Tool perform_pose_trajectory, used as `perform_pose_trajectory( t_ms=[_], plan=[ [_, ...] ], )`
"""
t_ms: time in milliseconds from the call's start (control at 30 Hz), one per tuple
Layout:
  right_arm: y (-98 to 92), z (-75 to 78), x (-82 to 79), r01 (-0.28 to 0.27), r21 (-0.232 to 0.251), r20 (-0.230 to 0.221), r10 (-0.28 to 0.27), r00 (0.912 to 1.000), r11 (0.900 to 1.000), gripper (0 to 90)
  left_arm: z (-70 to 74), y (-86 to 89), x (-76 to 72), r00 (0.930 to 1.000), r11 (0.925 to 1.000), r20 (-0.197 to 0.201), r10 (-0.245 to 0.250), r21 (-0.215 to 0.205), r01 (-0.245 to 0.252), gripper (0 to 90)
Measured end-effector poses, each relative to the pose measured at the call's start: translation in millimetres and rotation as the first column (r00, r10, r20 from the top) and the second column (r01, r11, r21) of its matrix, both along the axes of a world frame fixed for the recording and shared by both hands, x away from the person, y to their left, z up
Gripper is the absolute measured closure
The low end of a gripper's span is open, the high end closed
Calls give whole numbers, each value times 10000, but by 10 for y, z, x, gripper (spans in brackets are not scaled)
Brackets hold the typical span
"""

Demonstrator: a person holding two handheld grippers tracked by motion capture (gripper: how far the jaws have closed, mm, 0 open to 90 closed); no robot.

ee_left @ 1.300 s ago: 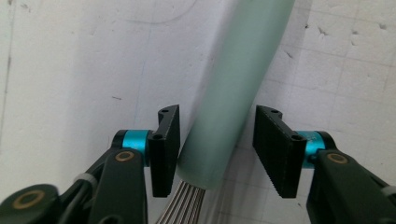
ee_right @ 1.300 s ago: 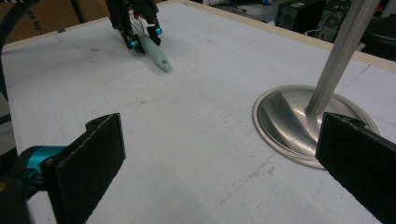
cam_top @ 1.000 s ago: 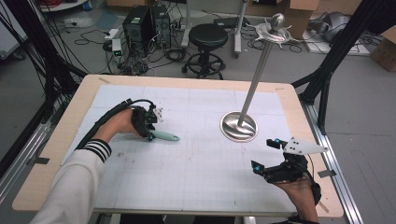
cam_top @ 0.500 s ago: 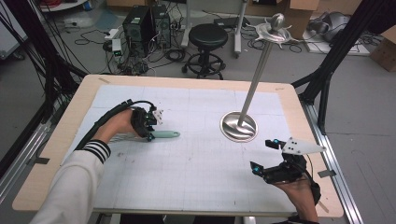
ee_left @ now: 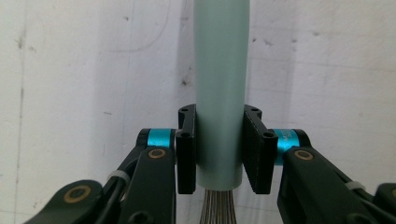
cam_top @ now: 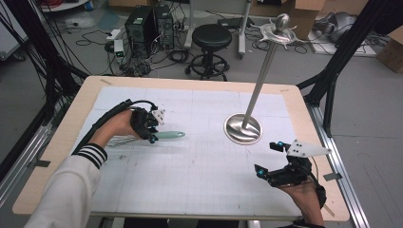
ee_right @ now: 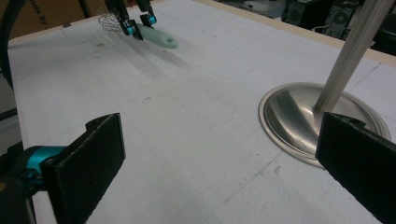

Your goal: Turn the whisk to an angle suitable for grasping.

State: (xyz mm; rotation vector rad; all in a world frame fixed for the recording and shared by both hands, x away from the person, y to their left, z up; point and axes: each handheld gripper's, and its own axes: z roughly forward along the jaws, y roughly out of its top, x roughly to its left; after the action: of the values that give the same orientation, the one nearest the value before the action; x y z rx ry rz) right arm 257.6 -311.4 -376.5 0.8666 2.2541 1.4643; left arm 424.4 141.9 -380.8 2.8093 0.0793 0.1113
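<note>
Fingers first, high view: left gripper (cam_top: 151, 129) is clamped on the whisk (cam_top: 159, 136) where the mint handle meets the wires, at the left-middle of the desk (cam_top: 57, 156). Handle lies flat on the white mat (cam_top: 199, 166), pointing right toward the stand (cam_top: 243, 128); wires sit under the left hand (cam_top: 119, 127), mostly hidden. Right gripper (cam_top: 272, 159) hovers near the front right corner with its fingers spread, nothing between them, well apart from the whisk. Stand's round steel base sits right of centre, its pole leaning up and right to a knob top. Left gripper view: both pads (ee_left: 186, 154) press on the sides of the handle (ee_left: 219, 88), just above the wire bundle (ee_left: 218, 207); handle runs straight up the frame over the mat. Jaws have just been closing, with the handle between them, grip now set. Right gripper view: fingers (ee_right: 88, 163) wide apart and empty, mat between them; stand base (ee_right: 299, 116) just beyond the right-hand finger; far off at the top left, the left gripper (ee_right: 135, 18) holding the whisk (ee_right: 159, 37), handle tip toward this camera.
</note>
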Motion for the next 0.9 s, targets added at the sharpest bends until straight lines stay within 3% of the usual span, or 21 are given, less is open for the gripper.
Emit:
perform_pose_trajectory(
  t_ms=[267,400,500,633,800,900],
  plan=[
    [-6,6,4,-47,2,22,47,10000,10000,5,281,40,-195,9994,9974,275,-194,-685,213,695],
    [-2,14,-4,-68,-23,64,68,10000,10000,5,411,72,-289,9988,9945,485,4,-1045,47,695],
    [-1,21,-5,-59,23,30,59,10000,10000,5,488,92,-340,9994,9922,356,48,-1247,-3,695],
    [11,27,15,-110,-21,63,110,9999,9999,6,583,109,-425,9998,9849,208,30,-1729,6,695],
    [18,43,1,-185,-8,50,185,9998,9998,5,701,90,-585,9968,9725,795,-34,-2318,218,695],
    [19,49,-15,-194,0,40,194,9998,9998,5,739,83,-673,9974,9607,719,-57,-2763,254,695]
  ],
)
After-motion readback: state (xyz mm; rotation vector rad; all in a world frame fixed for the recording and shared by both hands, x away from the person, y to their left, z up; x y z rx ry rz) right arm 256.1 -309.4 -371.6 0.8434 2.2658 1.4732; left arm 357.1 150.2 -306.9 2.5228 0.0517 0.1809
